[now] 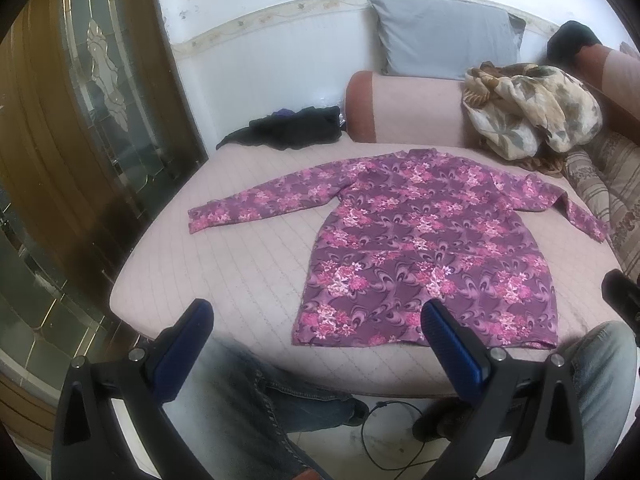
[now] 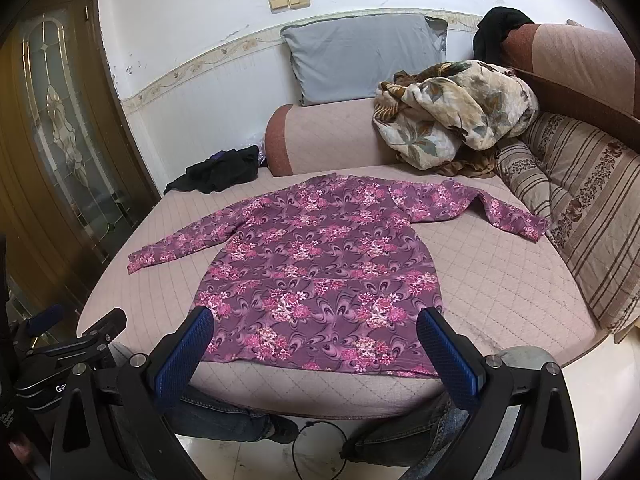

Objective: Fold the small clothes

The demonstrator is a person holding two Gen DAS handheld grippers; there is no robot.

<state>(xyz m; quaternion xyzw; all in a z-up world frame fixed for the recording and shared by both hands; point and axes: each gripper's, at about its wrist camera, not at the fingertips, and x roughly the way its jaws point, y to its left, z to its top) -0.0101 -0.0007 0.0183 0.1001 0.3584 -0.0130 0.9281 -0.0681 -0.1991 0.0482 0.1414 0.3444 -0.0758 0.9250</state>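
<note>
A purple long-sleeved top with pink flowers (image 1: 424, 248) (image 2: 320, 272) lies flat on the pink quilted mattress (image 1: 248, 268) (image 2: 492, 280), hem toward me and both sleeves spread out. My left gripper (image 1: 318, 312) hangs open above the near edge, left of the hem's middle, with nothing between its blue pads (image 1: 444, 332). My right gripper (image 2: 316, 322) is open too, over the hem's middle, and holds nothing. The left gripper's body (image 2: 68, 344) shows at the lower left of the right wrist view.
A dark garment (image 1: 296, 128) (image 2: 224, 172) lies at the mattress's far left. A bolster (image 1: 404, 108), a grey pillow (image 1: 444, 36) and a crumpled floral blanket (image 1: 532, 108) (image 2: 456, 116) sit at the back. A striped cushion (image 2: 576, 204) lines the right side. A person's jeans-clad legs (image 1: 276, 396) and a cable (image 2: 320, 448) are below.
</note>
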